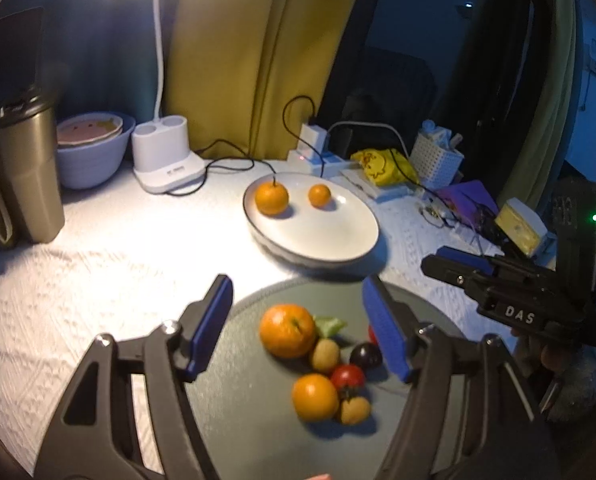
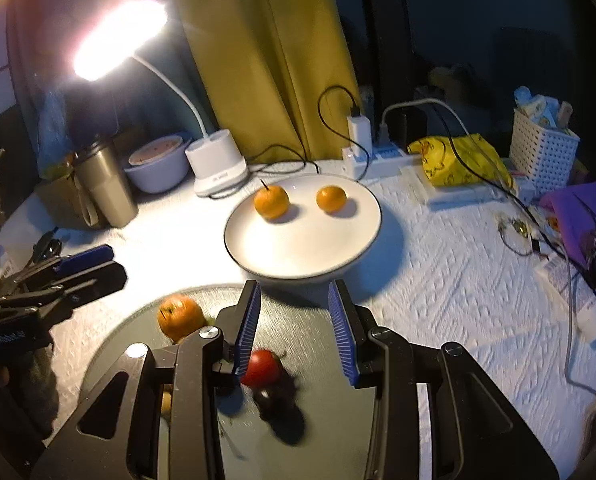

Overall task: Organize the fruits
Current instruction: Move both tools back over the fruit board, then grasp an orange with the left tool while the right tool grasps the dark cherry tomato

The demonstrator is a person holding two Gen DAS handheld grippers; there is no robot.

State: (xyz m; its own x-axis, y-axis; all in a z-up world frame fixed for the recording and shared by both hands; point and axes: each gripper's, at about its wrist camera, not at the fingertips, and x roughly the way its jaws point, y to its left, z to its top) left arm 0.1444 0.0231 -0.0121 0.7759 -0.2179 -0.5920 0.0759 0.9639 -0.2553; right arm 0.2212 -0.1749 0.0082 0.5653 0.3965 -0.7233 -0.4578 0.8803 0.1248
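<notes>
A grey round tray [image 1: 237,400] holds two oranges [image 1: 287,330], a red tomato [image 1: 348,376], a dark plum [image 1: 365,355], a small kiwi [image 1: 325,355] and a yellow fruit [image 1: 354,410]. A white plate [image 1: 318,236] behind it holds two oranges [image 1: 271,198]. My left gripper [image 1: 298,324] is open above the tray, empty. My right gripper [image 2: 293,332] is open and empty over the tray [image 2: 137,344], above a red tomato [image 2: 261,368] and a dark fruit [image 2: 267,398]. The white plate [image 2: 298,248] with two oranges [image 2: 271,201] lies beyond. The right gripper also shows in the left wrist view [image 1: 458,264].
A lit desk lamp [image 1: 165,164], a lilac bowl [image 1: 89,156] and a metal tumbler [image 1: 29,176] stand at the back left. A power strip with cables [image 1: 318,156], a yellow bag [image 1: 382,166], a white basket [image 1: 438,156] and clutter sit at the right.
</notes>
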